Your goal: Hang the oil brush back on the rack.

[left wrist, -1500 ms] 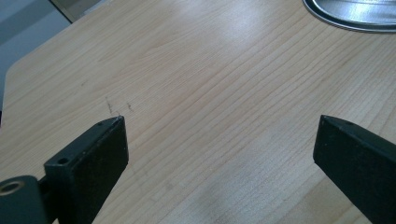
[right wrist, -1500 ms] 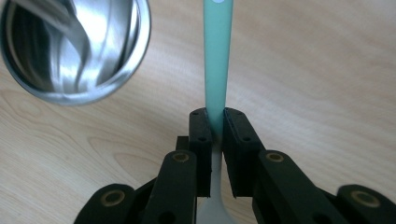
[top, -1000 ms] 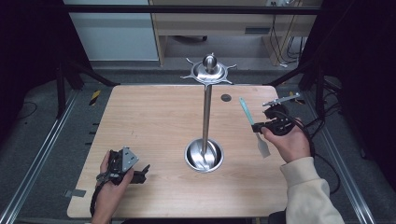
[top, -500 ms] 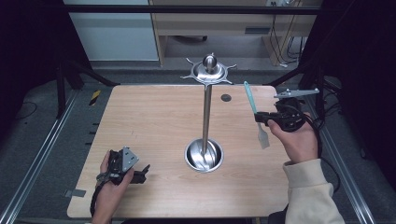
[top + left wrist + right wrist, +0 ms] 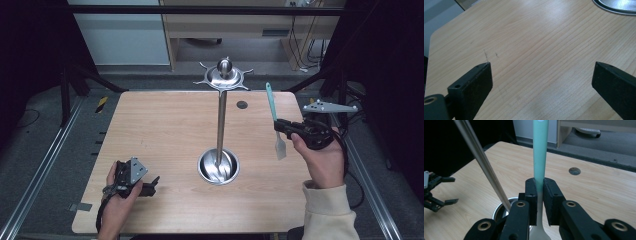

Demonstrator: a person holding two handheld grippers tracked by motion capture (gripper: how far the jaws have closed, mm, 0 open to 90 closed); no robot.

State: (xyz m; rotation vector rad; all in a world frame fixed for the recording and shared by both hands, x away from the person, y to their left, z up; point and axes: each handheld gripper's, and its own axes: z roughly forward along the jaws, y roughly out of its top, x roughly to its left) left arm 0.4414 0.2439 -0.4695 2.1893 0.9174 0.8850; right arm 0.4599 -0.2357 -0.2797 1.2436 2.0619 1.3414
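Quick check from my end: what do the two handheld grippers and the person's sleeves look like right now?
Both grippers are black. The left gripper has flat rectangular jaws with small screw holes and a grey three-cornered plate on top; a black cable trails from it. The right gripper has brass-ringed pivots, a grey plate and black cables. The right arm wears a cream sleeve.

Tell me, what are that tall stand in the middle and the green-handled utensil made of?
The stand looks like polished metal, probably steel: its pole, bowl-shaped base and top disc gleam with reflections. The utensil held in the right gripper has a matte teal handle, likely plastic or silicone, and a pale, apparently metal head. The table looks like light wood, with visible grain.
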